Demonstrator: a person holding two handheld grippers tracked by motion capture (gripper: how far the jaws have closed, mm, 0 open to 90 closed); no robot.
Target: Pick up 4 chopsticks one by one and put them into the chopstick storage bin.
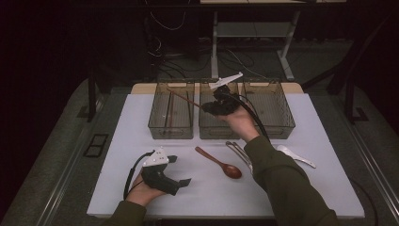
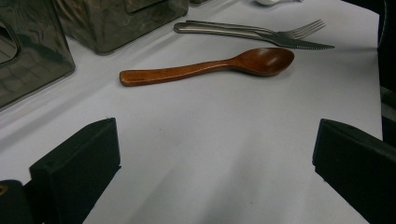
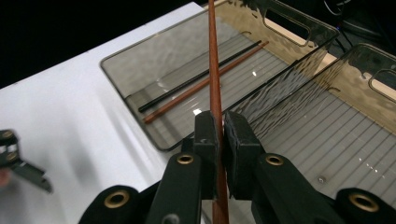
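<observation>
My right gripper (image 1: 205,108) (image 3: 221,135) hovers over the clear bins, shut on a reddish-brown chopstick (image 1: 182,97) (image 3: 214,65). The stick angles out above the left bin (image 1: 155,127) (image 3: 116,70). On that bin's ribbed floor lie a black chopstick (image 3: 187,84) and another brown one (image 3: 205,83), side by side. My left gripper (image 1: 181,170) (image 2: 215,172) rests low at the near left of the white table, open, with bare table between its jaws. A wooden spoon (image 1: 221,163) (image 2: 210,67) lies on the table just ahead of it.
A middle bin (image 1: 207,134) (image 3: 327,140) and a right bin (image 1: 282,127) stand beside the left one at the back. A metal fork and knife (image 1: 236,149) (image 2: 261,32) and a white spoon (image 1: 296,156) lie near my right sleeve. Dark floor surrounds the white table (image 1: 141,197).
</observation>
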